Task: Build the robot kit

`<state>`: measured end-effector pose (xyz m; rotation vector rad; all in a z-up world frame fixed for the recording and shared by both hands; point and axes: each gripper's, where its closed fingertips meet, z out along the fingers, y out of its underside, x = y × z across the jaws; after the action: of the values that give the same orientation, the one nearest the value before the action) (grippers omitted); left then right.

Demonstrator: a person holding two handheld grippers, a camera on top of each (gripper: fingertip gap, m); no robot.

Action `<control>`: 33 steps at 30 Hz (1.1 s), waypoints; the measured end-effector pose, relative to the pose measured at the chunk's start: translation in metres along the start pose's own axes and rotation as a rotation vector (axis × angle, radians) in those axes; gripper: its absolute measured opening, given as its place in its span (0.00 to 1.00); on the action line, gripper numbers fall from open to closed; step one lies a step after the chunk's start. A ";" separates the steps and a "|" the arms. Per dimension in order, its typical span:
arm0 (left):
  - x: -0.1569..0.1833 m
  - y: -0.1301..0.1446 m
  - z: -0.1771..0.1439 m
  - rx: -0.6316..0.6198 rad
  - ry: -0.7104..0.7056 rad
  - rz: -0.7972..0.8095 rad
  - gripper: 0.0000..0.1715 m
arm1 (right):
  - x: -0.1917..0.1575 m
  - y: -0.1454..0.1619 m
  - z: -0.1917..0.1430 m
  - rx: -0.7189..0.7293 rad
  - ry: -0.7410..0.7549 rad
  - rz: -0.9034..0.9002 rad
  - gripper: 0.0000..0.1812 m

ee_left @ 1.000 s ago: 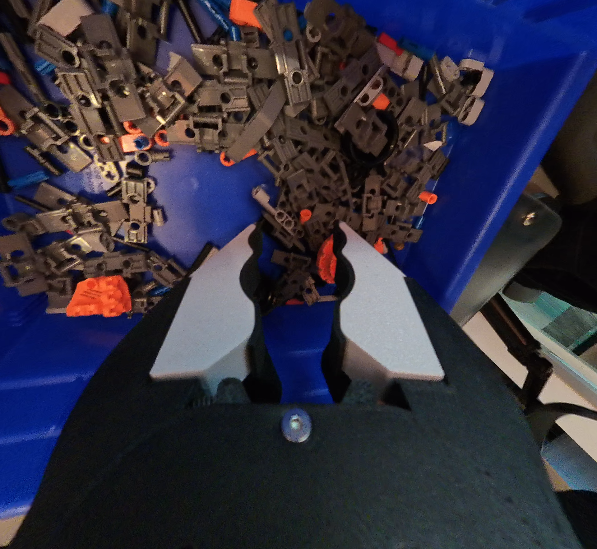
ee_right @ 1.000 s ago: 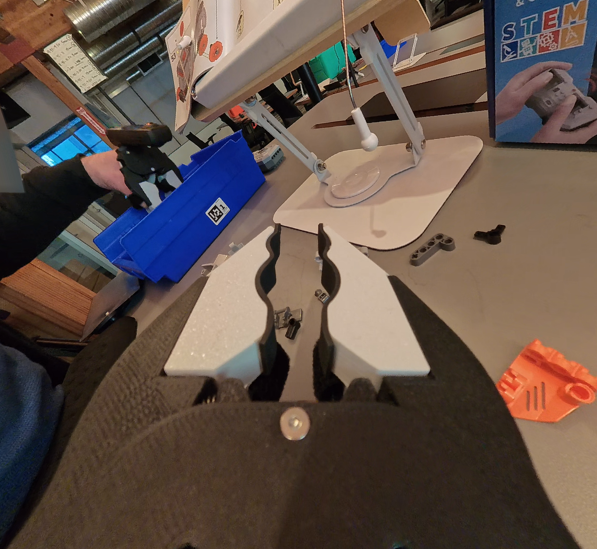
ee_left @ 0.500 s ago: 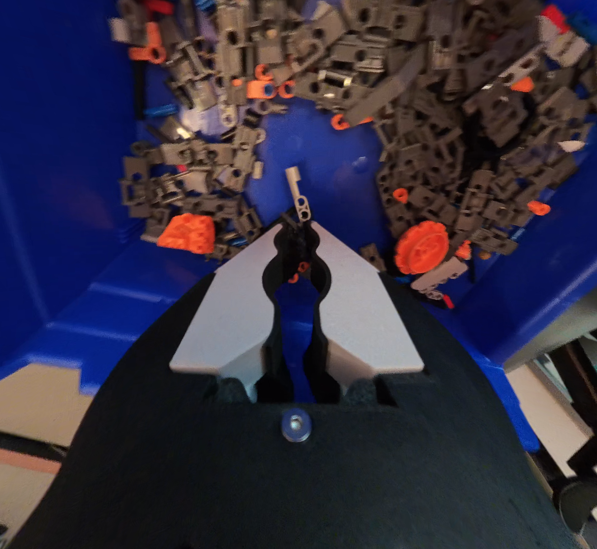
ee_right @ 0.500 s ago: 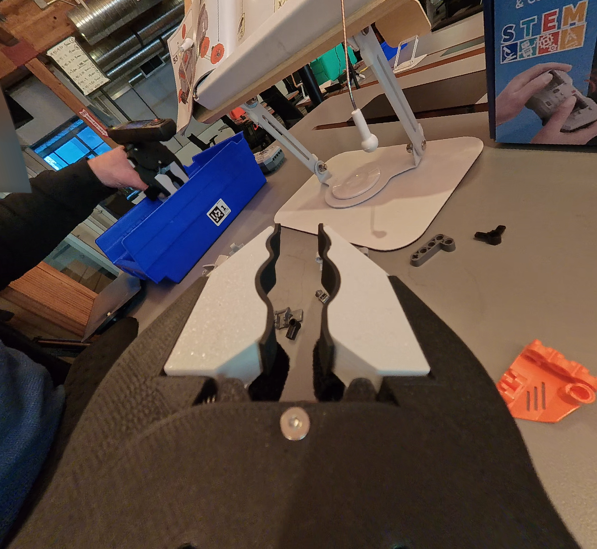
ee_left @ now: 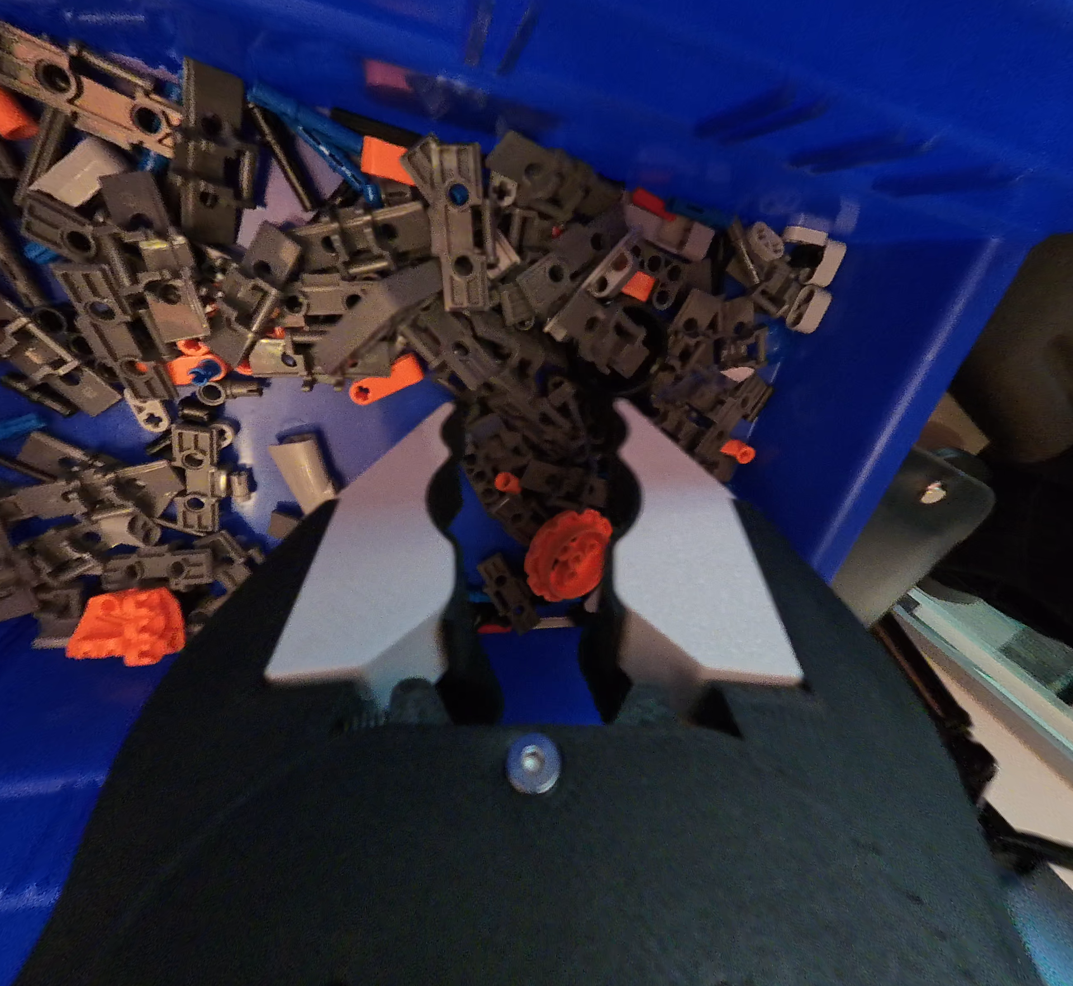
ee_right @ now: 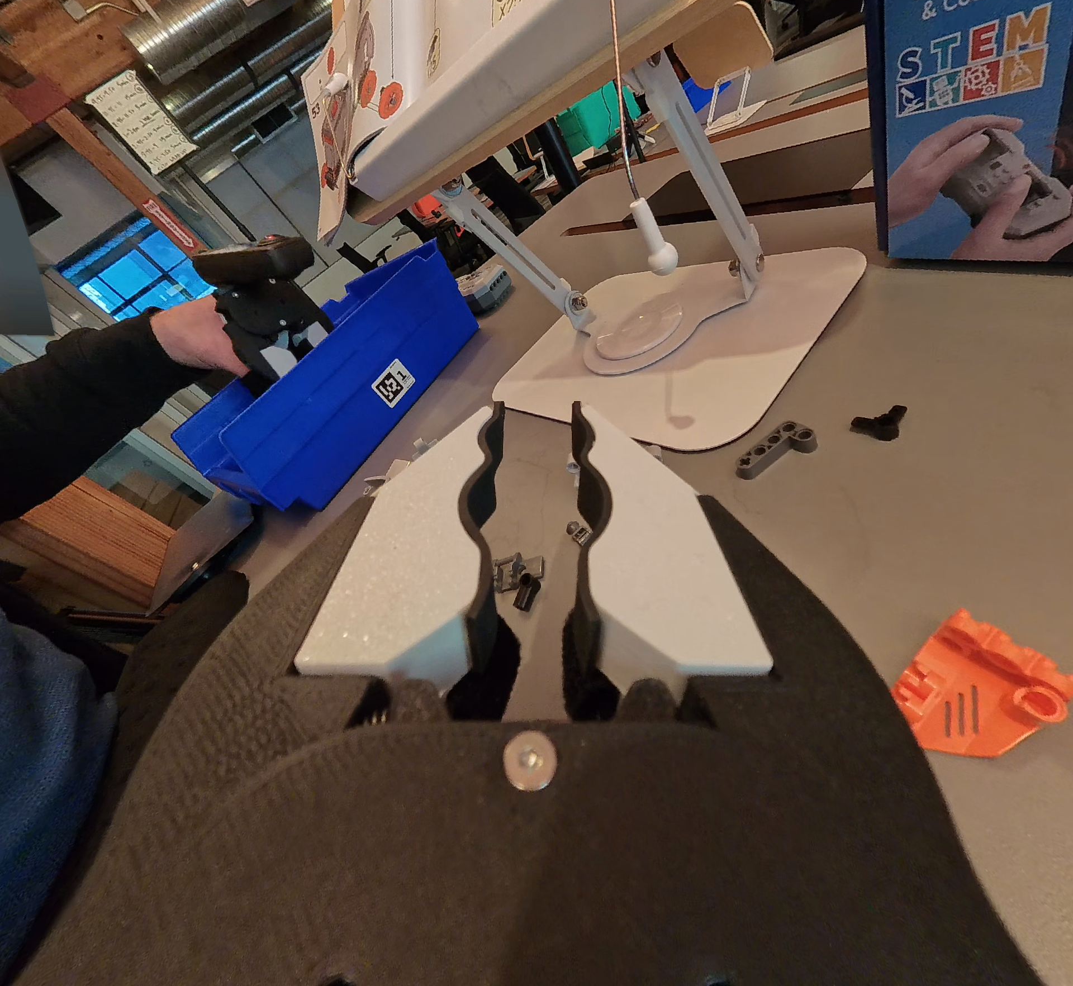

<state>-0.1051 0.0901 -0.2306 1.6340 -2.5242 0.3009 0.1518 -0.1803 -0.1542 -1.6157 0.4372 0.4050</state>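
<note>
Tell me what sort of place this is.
Likely a workshop or maker space: exposed metal ventilation ducts overhead, a blue plastic bin of small building-kit parts, and an open instruction booklet on a white stand on the grey worktable.

Probably a workshop: exposed ducts (ee_right: 174, 23), brick, parts bin (ee_right: 325, 407).

I am seeing the left tool (ee_left: 531, 424) standing open inside the blue bin (ee_left: 668, 47), hemmed by its walls ahead and right; the grey parts heap (ee_left: 464, 308) is crowding the gap, bare floor lying left. Ahead of the right tool (ee_right: 537, 412), the white stand (ee_right: 685, 354) is blocking the tabletop (ee_right: 906, 528); open surface is lying right.
</note>
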 end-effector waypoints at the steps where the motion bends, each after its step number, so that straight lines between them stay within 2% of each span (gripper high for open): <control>1: -0.007 0.001 -0.001 0.001 -0.041 0.003 0.21 | 0.000 0.000 0.000 0.000 0.000 0.000 0.11; 5: -0.020 0.012 0.000 -0.021 -0.087 -0.021 0.13 | 0.000 0.000 0.000 0.000 -0.001 0.000 0.11; 12: -0.051 0.019 -0.019 -0.017 -0.171 -0.073 0.13 | 0.000 0.000 0.000 0.001 -0.002 0.000 0.11; 15: -0.047 0.015 -0.027 0.006 -0.147 -0.073 0.23 | 0.000 0.000 0.000 0.003 -0.002 0.001 0.11; 18: -0.024 -0.002 -0.030 0.073 -0.067 -0.042 0.29 | 0.000 0.000 0.000 0.003 -0.002 0.002 0.11; 20: -0.012 -0.008 -0.027 0.076 -0.050 -0.018 0.34 | 0.000 0.000 0.000 0.002 -0.001 0.002 0.11; 24: 0.001 -0.022 -0.015 0.091 -0.049 -0.056 0.56 | 0.000 0.000 0.000 0.003 0.000 0.002 0.11; 27: -0.001 -0.020 -0.003 0.050 -0.130 -0.076 0.67 | 0.000 -0.001 0.000 0.005 0.000 0.002 0.11; 30: -0.008 -0.017 0.006 0.036 -0.199 -0.105 0.66 | 0.000 0.000 0.000 0.003 0.001 0.002 0.11; 31: -0.011 -0.015 0.006 0.035 -0.220 -0.108 0.60 | 0.000 0.000 0.000 0.003 0.002 0.002 0.11; 33: -0.013 -0.016 0.002 0.067 -0.216 -0.119 0.39 | 0.000 0.000 0.000 0.003 0.002 0.002 0.11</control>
<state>-0.0853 0.0947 -0.2334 1.9301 -2.5777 0.2091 0.1524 -0.1805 -0.1541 -1.6133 0.4407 0.4039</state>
